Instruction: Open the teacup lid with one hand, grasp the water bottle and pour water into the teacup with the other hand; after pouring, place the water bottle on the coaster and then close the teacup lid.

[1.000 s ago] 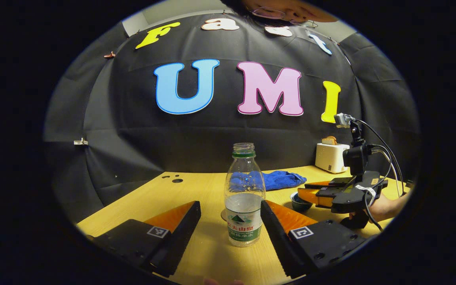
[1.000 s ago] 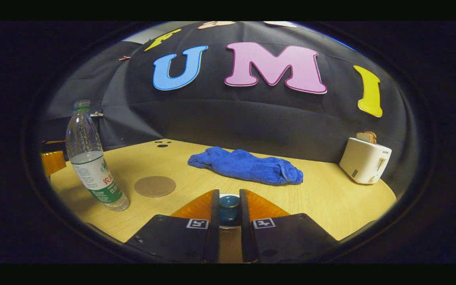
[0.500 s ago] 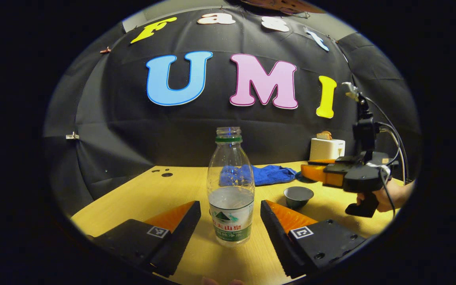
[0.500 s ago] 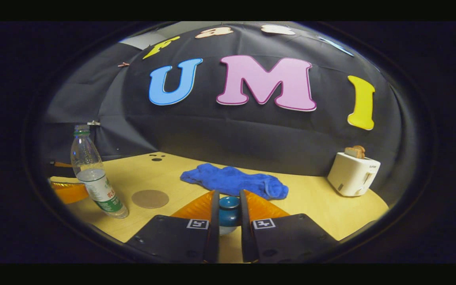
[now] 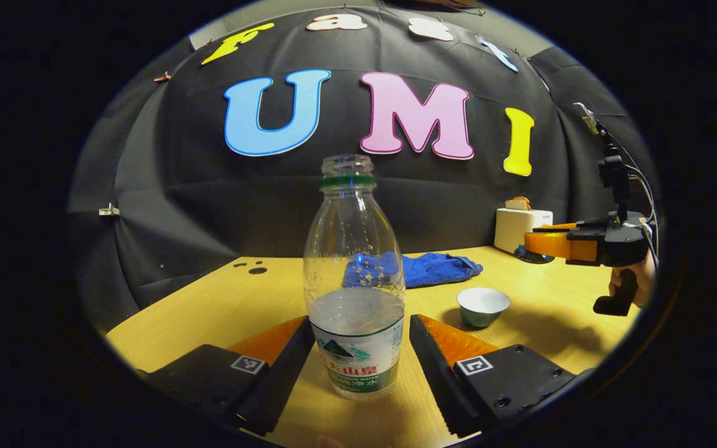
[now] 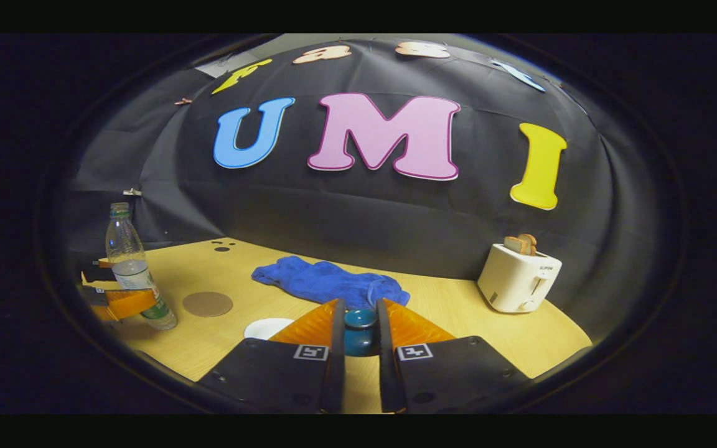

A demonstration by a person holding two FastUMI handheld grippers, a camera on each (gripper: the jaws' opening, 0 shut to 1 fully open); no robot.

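In the left gripper view, the left gripper (image 5: 358, 348) is spread wide around the uncapped water bottle (image 5: 356, 280), which stands upright on the wooden table (image 5: 209, 311) with a gap at each finger; the open teacup (image 5: 483, 306) sits farther right, and the right gripper (image 5: 536, 244) hangs above the table at far right, near the blue cloth (image 5: 436, 269) and the toaster (image 5: 517, 227). In the right gripper view, the right gripper (image 6: 358, 333) is pinching the teacup lid (image 6: 359, 330) by its knob, lifted off the teacup (image 6: 265, 327) just to its left, with the coaster (image 6: 208, 303) and the water bottle (image 6: 134, 267) farther left.
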